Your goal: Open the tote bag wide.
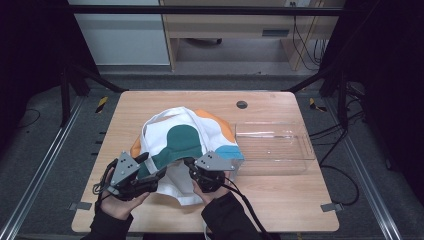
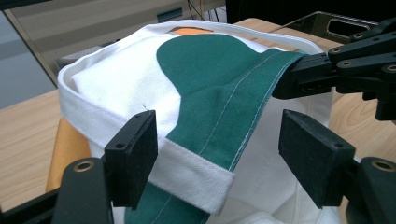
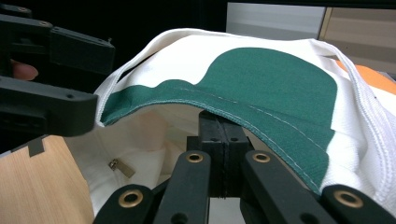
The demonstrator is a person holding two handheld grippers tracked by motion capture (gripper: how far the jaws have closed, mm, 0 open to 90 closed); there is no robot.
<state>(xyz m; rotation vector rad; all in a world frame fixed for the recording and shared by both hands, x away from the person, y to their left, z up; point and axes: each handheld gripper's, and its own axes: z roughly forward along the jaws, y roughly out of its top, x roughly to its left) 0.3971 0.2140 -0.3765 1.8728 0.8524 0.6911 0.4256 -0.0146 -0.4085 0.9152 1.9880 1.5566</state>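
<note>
A white tote bag [image 1: 177, 145] with green and orange patches is being held up near the table's [image 1: 280, 195] front edge, beside a clear tray [image 1: 280, 145]. Its green rim is being pinched by the clenched right gripper [image 1: 192, 165]; the left gripper [image 1: 159, 172] is being held released around the white strap, forearms low

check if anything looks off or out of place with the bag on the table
Nothing is spilled or damaged. The tote bag lies rumpled, its mouth held open by the right tongs; the left tongs stand open around its white strap.
</note>
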